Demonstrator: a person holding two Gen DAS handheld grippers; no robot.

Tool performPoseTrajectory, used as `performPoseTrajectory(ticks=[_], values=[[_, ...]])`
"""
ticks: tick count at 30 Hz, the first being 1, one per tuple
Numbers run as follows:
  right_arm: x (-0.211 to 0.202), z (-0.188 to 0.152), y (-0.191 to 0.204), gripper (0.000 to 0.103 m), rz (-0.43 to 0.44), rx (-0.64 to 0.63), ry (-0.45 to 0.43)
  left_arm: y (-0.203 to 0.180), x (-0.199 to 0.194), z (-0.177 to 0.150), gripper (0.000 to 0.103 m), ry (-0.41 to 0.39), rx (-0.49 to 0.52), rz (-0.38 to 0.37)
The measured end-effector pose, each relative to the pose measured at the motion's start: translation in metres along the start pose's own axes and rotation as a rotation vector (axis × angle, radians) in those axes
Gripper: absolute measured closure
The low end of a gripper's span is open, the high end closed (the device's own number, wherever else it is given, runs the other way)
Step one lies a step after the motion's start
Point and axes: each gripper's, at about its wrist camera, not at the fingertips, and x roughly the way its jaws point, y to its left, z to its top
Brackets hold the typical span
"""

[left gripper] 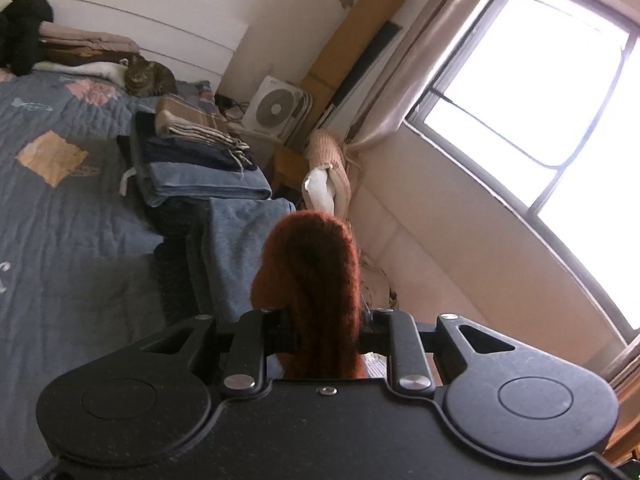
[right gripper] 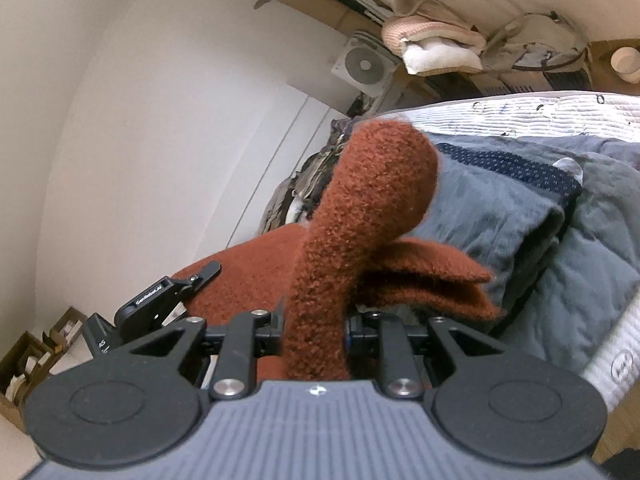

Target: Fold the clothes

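On my left wrist view the quilted bed (left gripper: 60, 208) fills the left side, with a cat (left gripper: 146, 76) lying near the headboard. Just right of it sits a stack of folded clothes (left gripper: 196, 160), a box fan (left gripper: 276, 110) beyond, and a bright window (left gripper: 540, 80) at far right. My left gripper (left gripper: 320, 336) has its fingers narrowed tight on a bunched fold of the rust-red knitted sweater (left gripper: 308, 276), which rises up in front of the camera over the bed's edge.

On my right wrist view, the left gripper's body (right gripper: 160, 296) shows at lower left against the sweater. My right gripper (right gripper: 316, 332) pinches another thick fold of the sweater (right gripper: 360, 200), above a grey folded garment (right gripper: 500, 216) on the bed.
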Motion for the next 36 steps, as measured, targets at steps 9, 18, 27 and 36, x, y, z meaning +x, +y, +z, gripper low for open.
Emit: performPoseTrajectory(ticks=[9, 18, 27, 36], values=[[0.043, 0.06, -0.015, 0.081, 0.018, 0.035, -0.11, -0.025, 0.097, 0.055, 0.08, -0.007, 0.114, -0.066], [0.14, 0.054, -0.096, 0.077, -0.171, 0.149, -0.066, 0.048, 0.236, 0.047, 0.075, 0.169, 0.129, 0.1], [0.103, 0.05, -0.085, 0.039, -0.333, -0.158, -0.046, 0.108, 0.21, 0.033, 0.025, 0.094, 0.144, 0.132], [0.065, 0.071, -0.062, 0.037, -0.218, -0.28, -0.162, 0.079, 0.132, 0.004, 0.026, 0.053, 0.043, -0.278]])
